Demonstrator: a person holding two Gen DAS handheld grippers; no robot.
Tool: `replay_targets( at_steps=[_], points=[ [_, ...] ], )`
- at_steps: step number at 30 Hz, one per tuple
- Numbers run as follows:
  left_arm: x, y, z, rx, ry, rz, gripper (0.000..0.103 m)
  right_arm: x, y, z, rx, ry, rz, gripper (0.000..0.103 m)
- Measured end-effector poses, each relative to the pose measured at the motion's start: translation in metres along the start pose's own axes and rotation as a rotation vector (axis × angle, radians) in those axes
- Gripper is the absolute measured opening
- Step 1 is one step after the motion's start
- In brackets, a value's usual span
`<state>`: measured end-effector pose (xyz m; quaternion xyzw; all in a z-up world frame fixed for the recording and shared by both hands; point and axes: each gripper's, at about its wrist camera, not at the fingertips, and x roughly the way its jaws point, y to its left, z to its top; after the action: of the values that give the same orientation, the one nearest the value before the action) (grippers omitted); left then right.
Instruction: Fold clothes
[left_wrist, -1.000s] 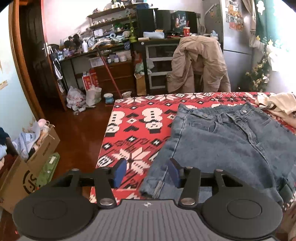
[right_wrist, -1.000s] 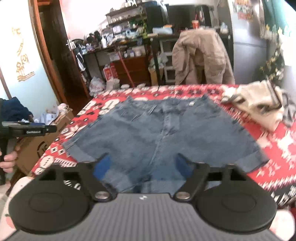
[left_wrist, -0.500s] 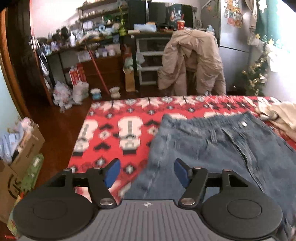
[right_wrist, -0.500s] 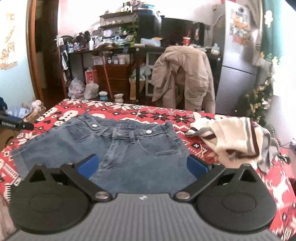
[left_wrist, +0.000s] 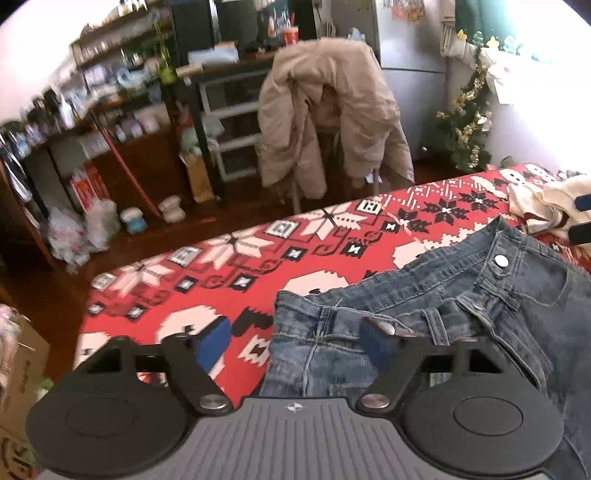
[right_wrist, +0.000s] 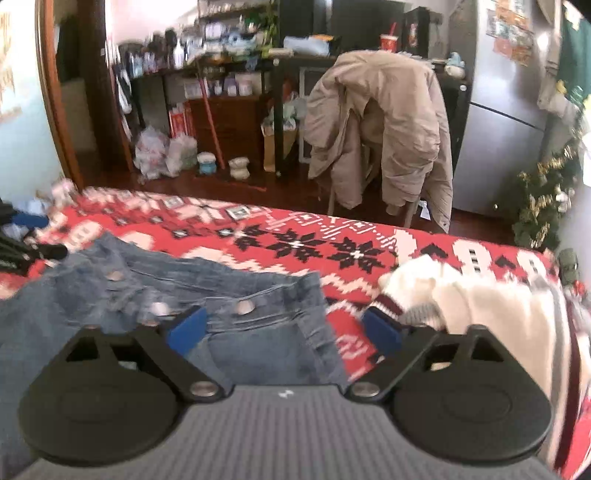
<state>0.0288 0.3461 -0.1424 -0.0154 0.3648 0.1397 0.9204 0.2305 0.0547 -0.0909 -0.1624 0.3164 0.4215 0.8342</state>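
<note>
Blue denim shorts (left_wrist: 480, 314) lie flat on a red patterned tablecloth (left_wrist: 221, 266), waistband toward the far edge. My left gripper (left_wrist: 293, 341) hovers over the waistband's left corner. Its jaws are closing, with the corner between the blue pads (left_wrist: 212, 341) and no grip on it. In the right wrist view the shorts (right_wrist: 110, 314) run off to the left. My right gripper (right_wrist: 284, 330) straddles the waistband's right corner. Its jaws are wide and closing, and the pads (right_wrist: 382, 332) are clear of the cloth.
A white striped sweater (right_wrist: 480, 306) lies bunched just right of the shorts, close to my right gripper. Beyond the table's far edge stand a chair draped with a beige jacket (left_wrist: 332, 110), a grey fridge (right_wrist: 498, 110) and cluttered shelves. A cardboard box (left_wrist: 18, 369) sits on the floor, left.
Both grippers travelled from the leg hems up to the waistband, left to its left corner, right to its right corner. The right jaws spread wider, then narrowed a little.
</note>
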Motion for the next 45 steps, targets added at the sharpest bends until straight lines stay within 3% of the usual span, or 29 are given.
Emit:
replay_targets(
  at_steps=[3, 5, 8, 12, 14, 15, 16, 20, 23, 26, 32, 34, 36, 37, 38, 39, 45],
  points=[
    [0.019, 0.01, 0.006, -0.032, 0.046, 0.009, 0.046, 0.036, -0.017, 0.011, 0.047, 0.05, 0.02, 0.077],
    [0.028, 0.019, 0.006, -0.054, 0.063, -0.015, 0.044, 0.054, -0.025, 0.015, 0.059, 0.059, 0.006, 0.06],
    [0.039, 0.027, 0.005, -0.086, 0.095, -0.062, 0.044, 0.078, -0.027, 0.018, 0.047, 0.076, 0.02, 0.047],
    [0.046, 0.027, 0.003, -0.068, 0.101, -0.102, 0.043, 0.109, -0.031, 0.018, 0.026, 0.131, 0.046, 0.04],
    [0.049, 0.026, 0.003, -0.072, 0.11, -0.134, 0.034, 0.118, -0.033, 0.017, 0.021, 0.15, 0.062, 0.038],
    [0.05, 0.026, 0.003, -0.075, 0.109, -0.135, 0.032, 0.12, -0.034, 0.017, 0.021, 0.152, 0.074, 0.033],
    [0.048, 0.025, 0.002, -0.069, 0.091, -0.122, 0.008, 0.121, -0.035, 0.016, 0.023, 0.147, 0.083, 0.015],
    [0.033, 0.013, -0.001, 0.0, -0.013, -0.059, 0.008, 0.112, -0.031, 0.015, 0.002, 0.132, 0.076, 0.008],
    [0.019, 0.008, 0.005, 0.055, -0.094, -0.03, 0.008, 0.097, -0.025, 0.024, -0.014, 0.083, 0.066, 0.007],
    [0.023, 0.008, 0.016, 0.086, -0.121, 0.001, 0.008, 0.091, -0.021, 0.036, -0.043, 0.033, 0.042, 0.007],
    [0.058, -0.002, 0.009, 0.186, -0.034, 0.073, 0.01, 0.125, -0.019, 0.034, -0.072, 0.107, -0.025, 0.008],
    [0.058, -0.002, 0.005, 0.196, -0.021, 0.092, 0.018, 0.13, -0.018, 0.028, -0.064, 0.108, -0.036, 0.012],
    [0.051, 0.003, 0.005, 0.178, -0.03, 0.103, 0.019, 0.126, -0.021, 0.025, -0.03, 0.087, -0.038, 0.023],
    [0.044, 0.006, 0.006, 0.161, -0.043, 0.101, 0.022, 0.121, -0.023, 0.026, -0.008, 0.075, -0.031, 0.035],
    [0.037, 0.01, 0.006, 0.146, -0.052, 0.101, 0.026, 0.115, -0.026, 0.027, 0.009, 0.069, -0.018, 0.038],
    [0.029, 0.012, 0.007, 0.13, -0.056, 0.099, 0.033, 0.108, -0.028, 0.028, 0.018, 0.06, -0.014, 0.038],
    [-0.031, 0.016, -0.001, 0.049, -0.073, 0.047, 0.034, 0.048, -0.014, 0.038, 0.009, 0.021, 0.006, 0.038]
  ],
)
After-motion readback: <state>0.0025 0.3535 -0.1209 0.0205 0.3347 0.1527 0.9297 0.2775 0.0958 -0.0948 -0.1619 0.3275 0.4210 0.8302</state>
